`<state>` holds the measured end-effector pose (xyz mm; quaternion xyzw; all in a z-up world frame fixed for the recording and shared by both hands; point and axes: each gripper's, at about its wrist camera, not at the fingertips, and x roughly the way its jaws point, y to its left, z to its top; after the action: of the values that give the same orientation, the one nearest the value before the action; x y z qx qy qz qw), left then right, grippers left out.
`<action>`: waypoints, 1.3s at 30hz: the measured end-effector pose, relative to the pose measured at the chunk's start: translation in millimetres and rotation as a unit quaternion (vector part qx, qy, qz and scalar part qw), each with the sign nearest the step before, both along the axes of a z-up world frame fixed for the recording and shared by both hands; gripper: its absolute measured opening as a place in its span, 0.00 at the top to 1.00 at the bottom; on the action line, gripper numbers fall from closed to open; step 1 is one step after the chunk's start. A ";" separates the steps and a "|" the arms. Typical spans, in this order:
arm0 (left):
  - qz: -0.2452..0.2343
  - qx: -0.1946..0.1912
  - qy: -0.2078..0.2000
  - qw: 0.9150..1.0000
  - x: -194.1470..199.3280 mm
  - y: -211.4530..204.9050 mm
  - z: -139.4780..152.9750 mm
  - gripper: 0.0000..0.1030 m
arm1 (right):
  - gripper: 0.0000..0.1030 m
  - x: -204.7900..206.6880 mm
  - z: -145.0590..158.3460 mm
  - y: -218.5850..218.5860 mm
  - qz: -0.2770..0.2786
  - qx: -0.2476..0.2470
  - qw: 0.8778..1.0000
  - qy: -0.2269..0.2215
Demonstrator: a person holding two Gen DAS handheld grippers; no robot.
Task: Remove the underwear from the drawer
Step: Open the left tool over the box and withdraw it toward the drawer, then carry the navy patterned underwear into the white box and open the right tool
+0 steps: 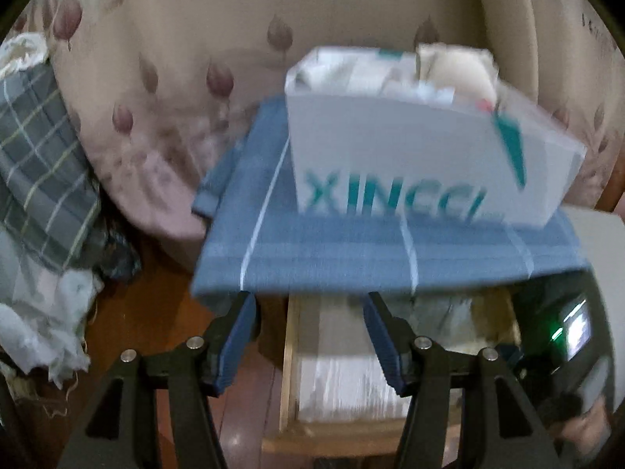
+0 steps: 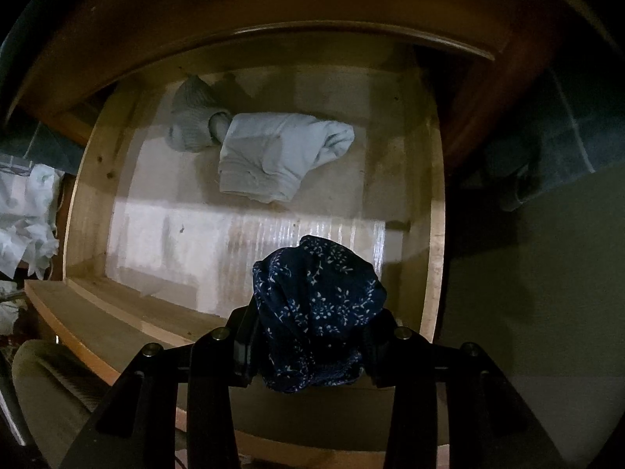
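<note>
Here, in the left view, the left tongs (image 1: 308, 336) are seen open with nothing held, above the open drawer (image 1: 291, 351). In the right view, the dark blue underwear (image 2: 316, 312) is pinched tight in the right tongs (image 2: 312, 346) over the drawer. It should be lifted straight up, clear of the drawer's front wall.

A: What is the right gripper (image 2: 312, 336) holding?
B: It is pinching dark blue floral underwear (image 2: 316, 308), bunched, above the open wooden drawer (image 2: 437, 234).
A: Contents?
B: A pale folded garment (image 2: 273, 156) is lying beside a grey knit piece (image 2: 191, 121).
</note>
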<state>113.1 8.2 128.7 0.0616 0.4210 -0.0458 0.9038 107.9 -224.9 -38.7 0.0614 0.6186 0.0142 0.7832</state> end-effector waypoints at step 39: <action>0.083 -0.064 0.019 0.994 -26.7 33.0 -90.2 0.42 | 0.63 -33.5 231.3 20.2 0.029 -0.027 0.954 -0.298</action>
<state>86.4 41.2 38.5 -0.0322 0.4381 0.0010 0.8984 74.3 -204.7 192.6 0.0159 0.3592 0.0379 0.9324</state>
